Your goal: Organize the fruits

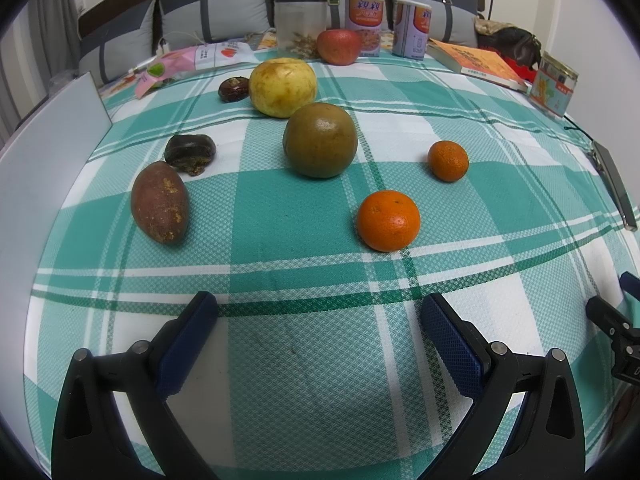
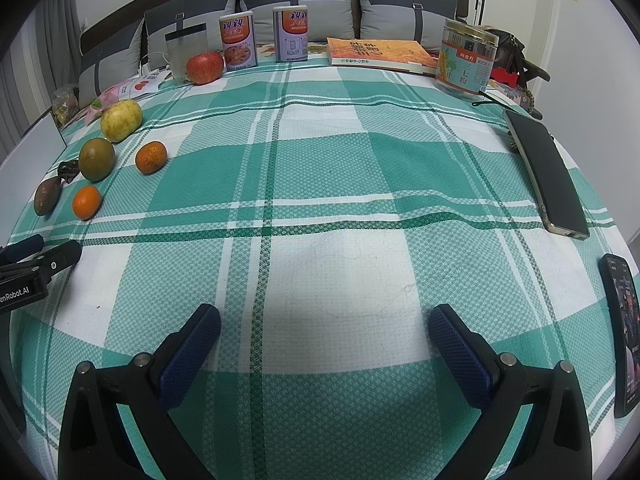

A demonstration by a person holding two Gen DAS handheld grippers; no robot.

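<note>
On the green checked cloth (image 1: 280, 220) lie a large orange (image 1: 388, 220), a small orange (image 1: 448, 161), a green-brown round fruit (image 1: 320, 140), a yellow pear-like fruit (image 1: 282, 87), a red apple (image 1: 339, 46) at the back, a brown oval fruit (image 1: 160, 202) and two dark chestnuts (image 1: 190, 153) (image 1: 233, 89). My left gripper (image 1: 320, 312) is open, empty, short of the large orange. My right gripper (image 2: 325, 322) is open over bare cloth; the fruits sit far to its left, with the large orange (image 2: 86, 202) nearest.
Two cans (image 1: 364, 24), a clear jar (image 1: 301, 20), a snack bag (image 1: 188, 62), an orange book (image 1: 478, 63) and a tin (image 2: 466, 60) line the back edge. Two phones (image 2: 546, 172) (image 2: 622, 336) lie at the right. A white board (image 1: 44, 152) stands at left.
</note>
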